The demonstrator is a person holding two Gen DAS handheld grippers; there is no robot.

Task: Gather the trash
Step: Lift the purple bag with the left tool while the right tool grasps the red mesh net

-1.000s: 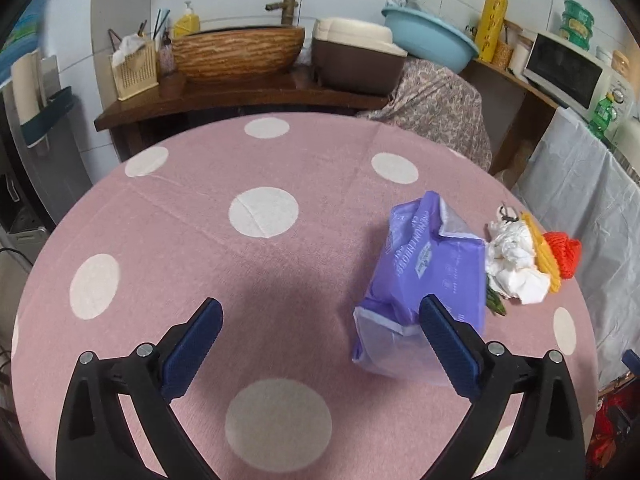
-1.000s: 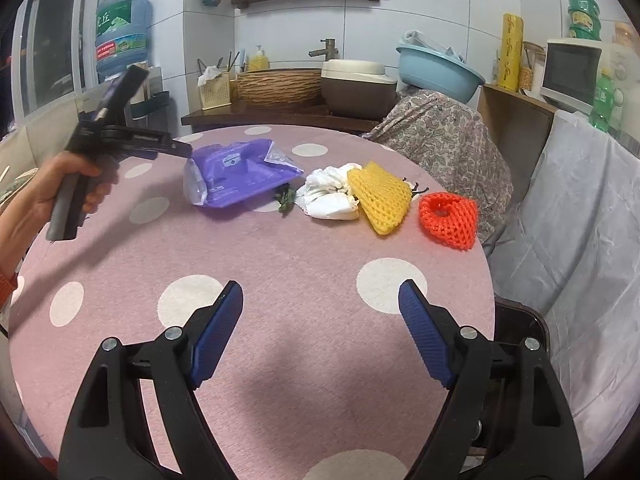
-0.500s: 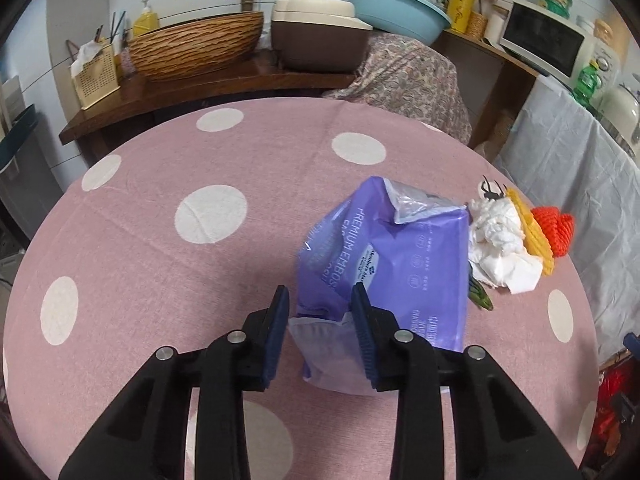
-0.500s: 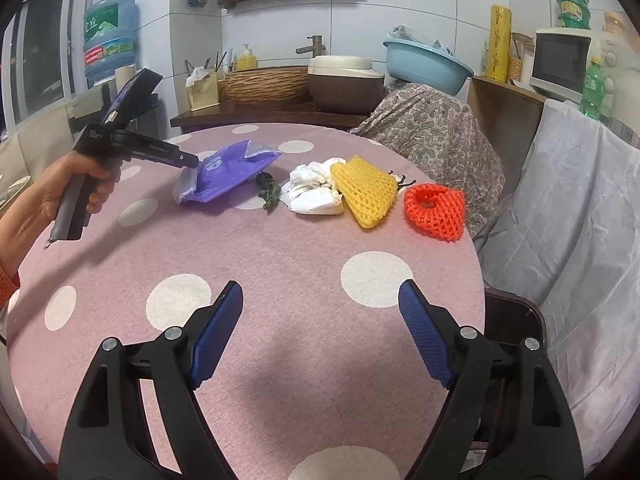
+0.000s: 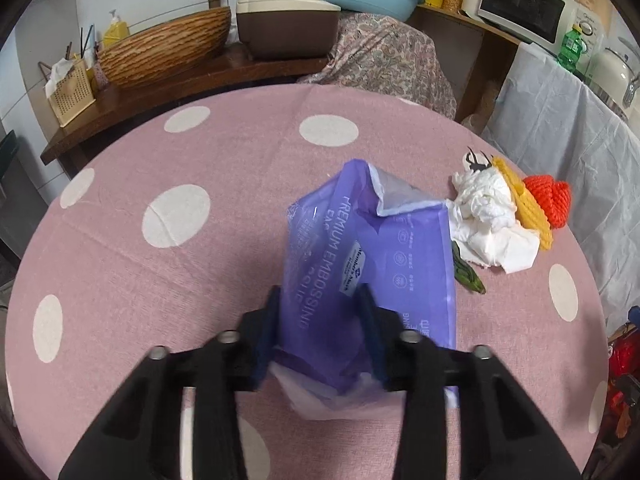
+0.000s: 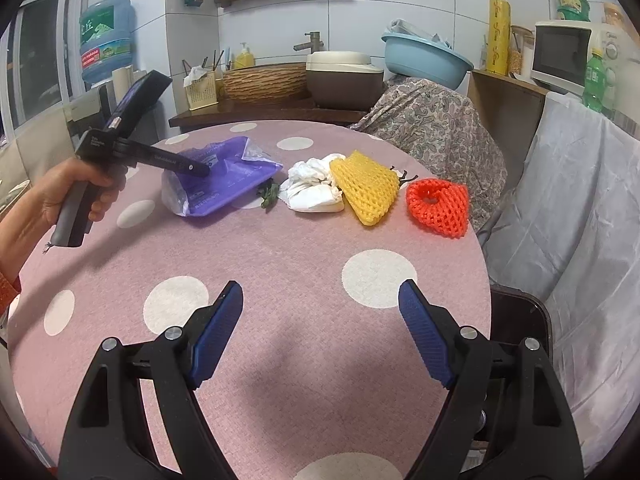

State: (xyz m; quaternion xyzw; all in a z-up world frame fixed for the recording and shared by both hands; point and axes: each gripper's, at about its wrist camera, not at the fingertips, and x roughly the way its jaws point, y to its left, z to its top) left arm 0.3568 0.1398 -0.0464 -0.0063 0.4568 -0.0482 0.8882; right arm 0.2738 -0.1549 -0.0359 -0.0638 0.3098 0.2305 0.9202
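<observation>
walls: white tiles [image 6: 400,8] | table: round, pink cloth with white dots [image 6: 320,240] | counter: dark wood [image 5: 168,88] | window: left [image 6: 36,60]

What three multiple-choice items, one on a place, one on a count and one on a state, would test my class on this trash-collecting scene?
1. Where does the yellow foam net lie?
A. Between the white crumpled paper and the red foam net
B. Under the purple wrapper
C. On the floor

2. How many foam nets lie on the table?
A. One
B. Two
C. Four

3. What is the state of the left gripper?
A. Wide open above bare cloth
B. Closed on the purple wrapper
C. Holding the white paper

Answers:
1. A, the right wrist view shows paper, yellow net, then red net in a row.
2. B, one yellow and one red.
3. B, its jaws have just been closing and the pads pinch the wrapper's near end.
</observation>
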